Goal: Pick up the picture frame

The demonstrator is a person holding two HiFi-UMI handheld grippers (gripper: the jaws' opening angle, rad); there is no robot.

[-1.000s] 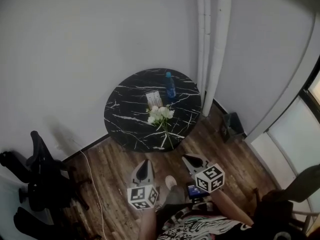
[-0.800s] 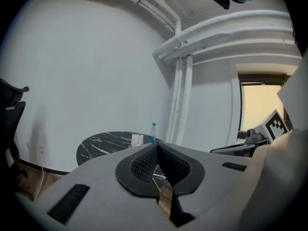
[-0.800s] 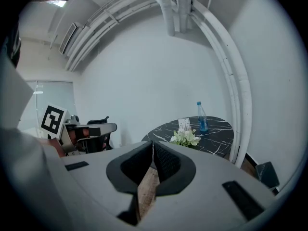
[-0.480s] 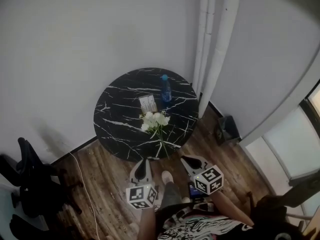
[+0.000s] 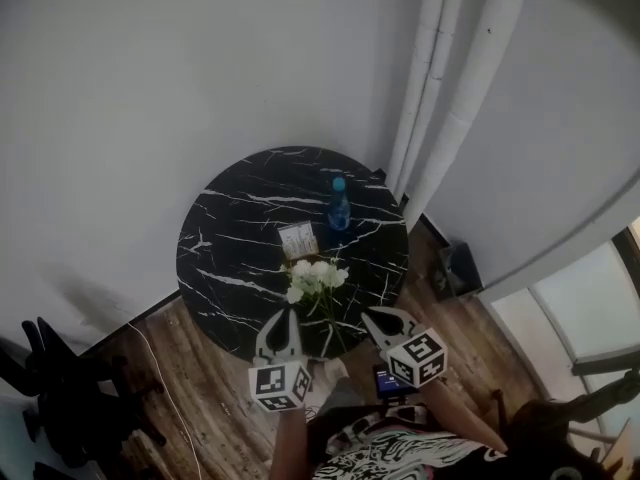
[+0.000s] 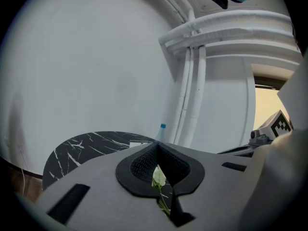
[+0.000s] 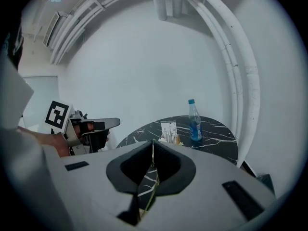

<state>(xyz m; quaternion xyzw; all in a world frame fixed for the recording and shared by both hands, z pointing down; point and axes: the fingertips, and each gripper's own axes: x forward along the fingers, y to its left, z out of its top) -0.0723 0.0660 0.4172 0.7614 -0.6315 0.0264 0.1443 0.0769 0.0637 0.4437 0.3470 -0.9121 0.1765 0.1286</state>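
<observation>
The picture frame, small and white-faced, stands upright near the middle of a round black marble table. A blue bottle stands beside it, and white flowers lie in front of it. My left gripper and right gripper are both shut and empty, with their tips over the table's near edge, short of the frame. In the right gripper view the frame and the bottle lie ahead past the shut jaws. In the left gripper view a flower shows through the jaw gap.
White pipes run down the wall behind the table. A black office chair stands at the lower left, with a cable on the wood floor. A dark bin sits by the wall at the right.
Both grippers have moved forward from over the floor to the table's near edge. The table now fills more of the head view. Both stay shut.
</observation>
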